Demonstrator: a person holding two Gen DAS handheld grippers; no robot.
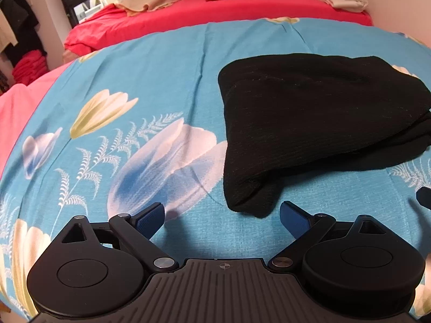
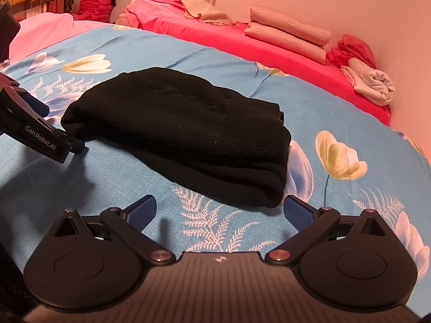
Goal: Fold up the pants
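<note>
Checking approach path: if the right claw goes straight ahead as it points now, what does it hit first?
Likely the near folded edge of the black ribbed knit pants on the blue floral bedspread; the open right claw holds nothing.

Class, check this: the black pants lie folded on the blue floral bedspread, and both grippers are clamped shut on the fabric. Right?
Not quite. The black pants do lie folded on the blue floral bedspread, but the left gripper and right gripper are both open, holding nothing, as each wrist view shows.
</note>
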